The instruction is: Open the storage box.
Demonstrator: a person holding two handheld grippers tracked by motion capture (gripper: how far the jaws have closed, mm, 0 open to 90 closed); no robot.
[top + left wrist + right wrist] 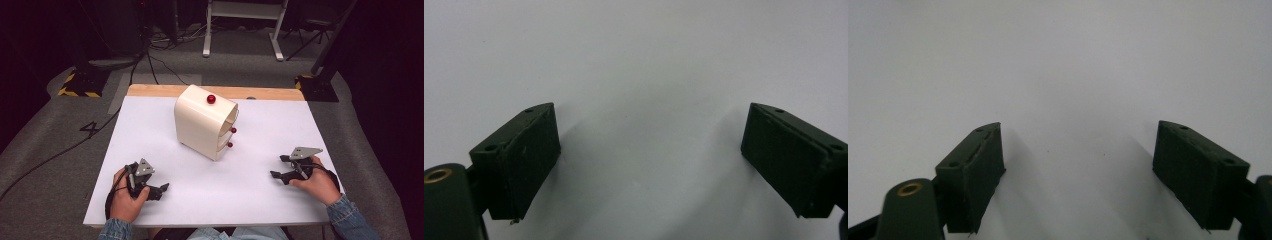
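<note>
Nothing begun, we judge: cream rounded plastic drawer box (pixel 202 125) with red knobs sits centre frame, drawers closed. Left hand-held gripper (pixel 161 190) and right hand-held gripper (pixel 278 175) rest spread, empty, on the white tabletop (pixel 250 200).

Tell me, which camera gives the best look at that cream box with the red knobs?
The high view. There the cream box stands whole at the middle of the white table, with one red knob on top and two on its right side. Both gripper views look along open black jaws at bare white tabletop, so they tell you nothing about the box.
</note>
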